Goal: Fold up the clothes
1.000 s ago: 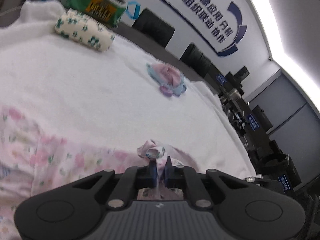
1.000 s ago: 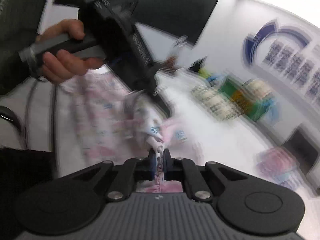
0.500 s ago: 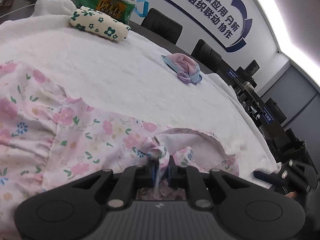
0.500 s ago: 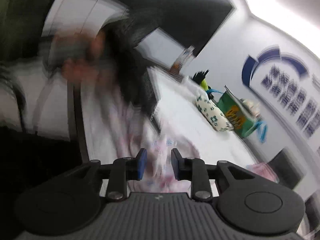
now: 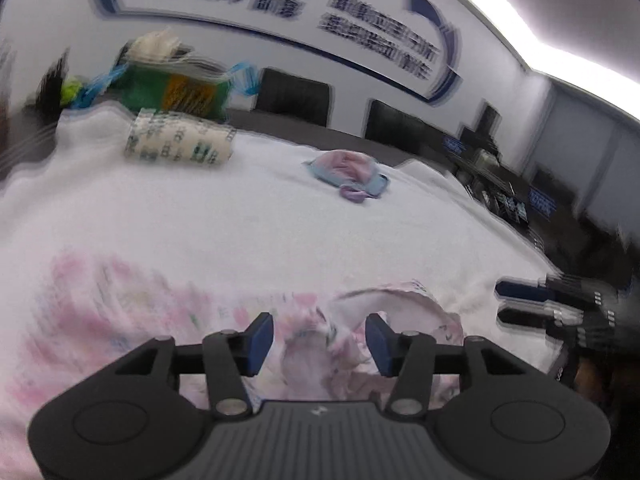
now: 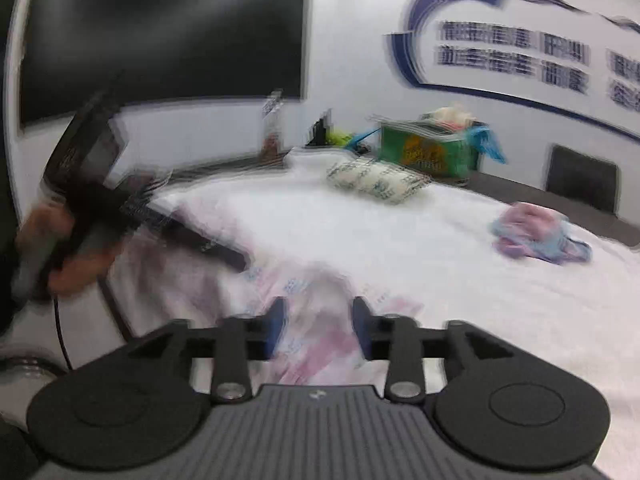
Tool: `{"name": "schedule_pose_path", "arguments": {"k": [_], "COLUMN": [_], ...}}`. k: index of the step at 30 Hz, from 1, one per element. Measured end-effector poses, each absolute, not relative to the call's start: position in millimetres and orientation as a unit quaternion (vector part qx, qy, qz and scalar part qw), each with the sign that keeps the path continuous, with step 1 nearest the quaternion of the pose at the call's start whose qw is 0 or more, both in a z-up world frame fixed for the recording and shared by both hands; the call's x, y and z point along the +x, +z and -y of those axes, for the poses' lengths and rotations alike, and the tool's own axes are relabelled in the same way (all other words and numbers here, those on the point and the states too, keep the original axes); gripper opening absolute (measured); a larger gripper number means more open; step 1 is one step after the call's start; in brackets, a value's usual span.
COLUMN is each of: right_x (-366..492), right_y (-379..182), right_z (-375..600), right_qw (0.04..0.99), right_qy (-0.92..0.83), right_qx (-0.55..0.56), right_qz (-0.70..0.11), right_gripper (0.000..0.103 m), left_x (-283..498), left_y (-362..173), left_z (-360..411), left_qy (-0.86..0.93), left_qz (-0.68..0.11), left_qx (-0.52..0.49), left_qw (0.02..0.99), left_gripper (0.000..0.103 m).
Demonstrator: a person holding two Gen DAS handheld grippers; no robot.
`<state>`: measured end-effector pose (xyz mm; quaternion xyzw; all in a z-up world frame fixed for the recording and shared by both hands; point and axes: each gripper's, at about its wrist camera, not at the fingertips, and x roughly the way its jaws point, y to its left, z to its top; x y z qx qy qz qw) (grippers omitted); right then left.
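- Left wrist view, upper left of the frame: a green bag (image 5: 176,88) stands at the far edge of the white-covered worktop (image 5: 240,232), with a rolled cloth printed in green (image 5: 178,144) lying just in front of it. Everything here is smeared by motion.
- Left wrist view, lower middle: my left gripper (image 5: 318,338) is released, its blue pads spread wide. Half a second ago it was pinching a bunched edge of the pink floral garment (image 5: 132,320); now that edge lies loose between the pads, and the garment rests flat on the worktop across the lower left and centre.
- Left wrist view, right of centre: a small pink and blue garment (image 5: 348,172) lies crumpled, well apart from the floral one. At the lower right edge, the dark fingers of my other tool poke in.
- Right wrist view, left side: a hand (image 6: 60,252) grips the handle of the left tool, badly blurred.
- Right wrist view, lower middle: my right gripper (image 6: 319,322) is also released and holds nothing, as it was half a second ago; the pink floral garment (image 6: 320,340) lies beneath it.
- I judge that the garment has just been laid down, so the next step is to pick fresh corners for a fold.
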<state>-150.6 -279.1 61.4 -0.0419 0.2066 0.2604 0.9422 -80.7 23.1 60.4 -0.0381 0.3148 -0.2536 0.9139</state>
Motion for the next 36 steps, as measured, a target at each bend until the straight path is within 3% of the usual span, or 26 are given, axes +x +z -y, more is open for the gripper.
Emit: {"name": "schedule_pose_path", "arguments": {"k": [4,8,12,19,22,23,24,25,27,36], "right_x": [-152.6,-148.4,-146.5,-143.4,-127.6,-122.5,-118.0,-114.4,-107.9,-44.9], "right_y": [66.2,38.1,12.0,1.6,-0.7,-1.4,-1.4,-0.4,3.6,60.7], "right_z": [314.5,333.2,340.2,328.1,314.6,310.4,306.4,301.9,293.4,317.6], "right_qw": [0.946,0.912,0.876,0.857,0.855,0.855,0.855,0.857,0.866,0.914], "right_qy": [0.198,0.165,0.143,0.155,0.178,0.184,0.187,0.188,0.189,0.179], "right_qx": [0.073,0.205,0.295,0.337,0.327,0.324,0.319,0.309,0.284,0.149], "right_qz": [-0.247,-0.316,-0.355,-0.358,-0.360,-0.362,-0.364,-0.367,-0.366,-0.332], "right_gripper": [0.044,0.044,0.044,0.044,0.043,0.043,0.034,0.015,0.008,0.005], "left_x": [-46.8,16.0,50.5,80.6,78.9,80.2,79.5,79.0,76.4,122.3], "left_y": [106.9,125.3,98.3,37.4,35.3,35.4,35.9,36.9,39.4,77.8], "left_z": [-7.6,37.1,91.2,121.7,110.3,109.4,108.4,107.9,106.0,106.6], "left_qy": [-0.268,-0.336,-0.441,-0.476,-0.482,-0.481,-0.482,-0.485,-0.479,-0.401], "left_qz": [-0.330,-0.408,-0.447,-0.478,-0.476,-0.476,-0.475,-0.475,-0.468,-0.429], "left_qx": [0.096,0.156,0.184,0.144,0.126,0.122,0.119,0.116,0.107,0.057], "left_qw": [0.900,0.834,0.756,0.724,0.725,0.726,0.727,0.725,0.735,0.807], "left_gripper": [0.071,0.073,0.073,0.070,0.062,0.050,0.037,0.011,0.010,0.004]}}
